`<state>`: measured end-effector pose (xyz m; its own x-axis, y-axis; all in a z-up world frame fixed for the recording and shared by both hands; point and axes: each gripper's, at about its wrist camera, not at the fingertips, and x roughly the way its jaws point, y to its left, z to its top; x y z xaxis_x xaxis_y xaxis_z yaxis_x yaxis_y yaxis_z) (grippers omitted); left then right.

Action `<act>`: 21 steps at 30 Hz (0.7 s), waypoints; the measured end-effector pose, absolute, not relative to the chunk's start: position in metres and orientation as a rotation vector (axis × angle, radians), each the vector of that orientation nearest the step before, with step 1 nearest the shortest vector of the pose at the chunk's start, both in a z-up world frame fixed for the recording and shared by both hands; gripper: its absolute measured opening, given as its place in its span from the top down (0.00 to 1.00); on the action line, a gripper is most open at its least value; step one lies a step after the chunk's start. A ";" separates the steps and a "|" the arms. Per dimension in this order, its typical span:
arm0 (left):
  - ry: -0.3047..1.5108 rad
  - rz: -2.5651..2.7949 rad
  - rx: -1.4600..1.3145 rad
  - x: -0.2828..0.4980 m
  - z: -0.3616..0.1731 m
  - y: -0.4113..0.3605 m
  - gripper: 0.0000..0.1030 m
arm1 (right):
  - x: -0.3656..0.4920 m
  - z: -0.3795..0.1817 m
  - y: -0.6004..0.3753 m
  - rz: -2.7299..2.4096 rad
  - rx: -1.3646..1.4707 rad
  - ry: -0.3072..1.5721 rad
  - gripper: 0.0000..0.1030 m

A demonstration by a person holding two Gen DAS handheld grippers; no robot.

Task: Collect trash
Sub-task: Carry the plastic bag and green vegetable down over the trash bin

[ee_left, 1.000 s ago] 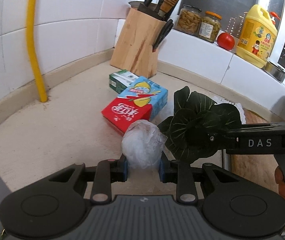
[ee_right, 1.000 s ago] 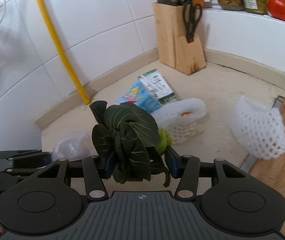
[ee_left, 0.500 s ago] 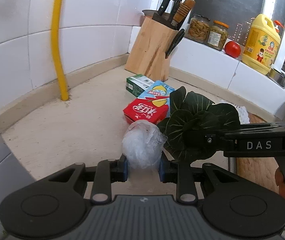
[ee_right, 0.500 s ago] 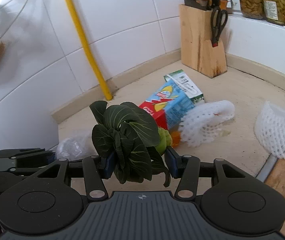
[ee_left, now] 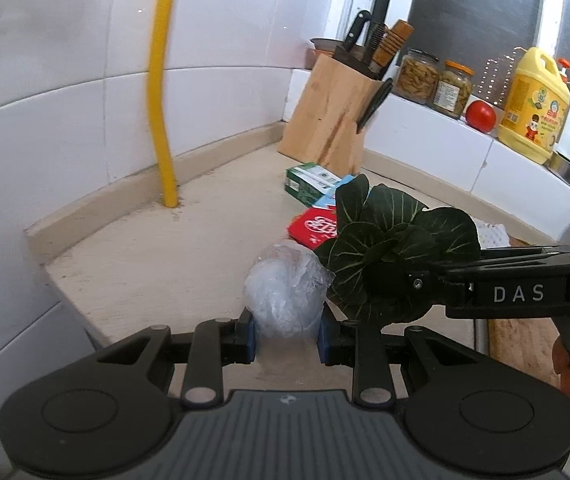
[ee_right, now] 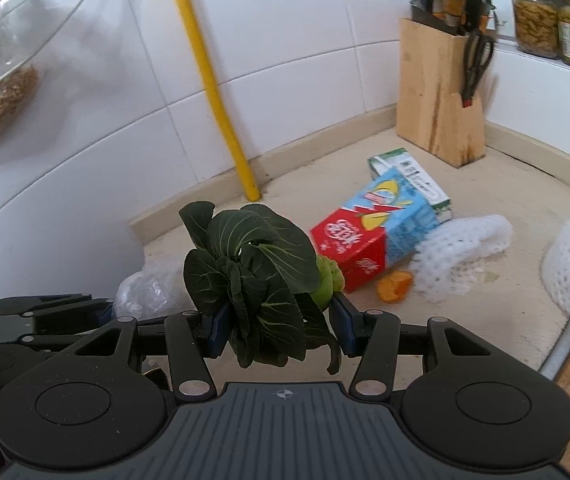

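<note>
Beige surface [ee_right: 505,184] below us: left claw [ee_left: 285,334] clamps a plastic wad [ee_left: 285,292], right claw [ee_right: 277,330] clamps bok choy [ee_right: 249,276]; remaining cartons [ee_right: 373,236] lie ahead, nearer the right.

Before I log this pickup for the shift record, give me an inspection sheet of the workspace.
Surface: beige countertop, crumbs near the foam.
Job's things: crumpled plastic wrap; wilted leafy greens; red-blue carton; green-white carton; two foam nets; orange peel.
Clutter: knife block, jars, tomato, detergent bottle.
Grippers: left claw shut on wrap; right claw shut on greens.
Cables: nothing seen.
Surroundings: white tiles, yellow pipe.
</note>
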<state>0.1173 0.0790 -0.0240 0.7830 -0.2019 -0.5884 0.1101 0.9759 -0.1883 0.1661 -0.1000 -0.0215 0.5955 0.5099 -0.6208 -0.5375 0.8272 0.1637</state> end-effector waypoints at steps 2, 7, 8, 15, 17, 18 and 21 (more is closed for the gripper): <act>0.643 -0.153 -0.146 0.113 -0.023 0.085 0.77 | 0.163 -0.021 -0.092 0.622 -0.053 0.704 0.43; 0.629 -0.099 -0.156 0.099 -0.021 0.105 0.77 | 0.159 -0.021 -0.070 0.661 -0.073 0.702 0.43; 0.628 -0.087 -0.159 0.096 -0.022 0.109 0.77 | 0.158 -0.021 -0.065 0.673 -0.078 0.702 0.43; 0.620 0.017 -0.187 0.071 -0.024 0.146 0.77 | 0.146 -0.025 -0.019 0.764 -0.126 0.711 0.43; 0.619 0.049 -0.192 0.063 -0.025 0.156 0.77 | 0.142 -0.027 -0.006 0.791 -0.140 0.714 0.43; 0.620 0.061 -0.193 0.059 -0.025 0.160 0.77 | 0.139 -0.028 0.001 0.804 -0.147 0.715 0.43; 0.625 0.107 -0.204 0.048 -0.028 0.175 0.77 | 0.133 -0.033 0.021 0.842 -0.169 0.723 0.43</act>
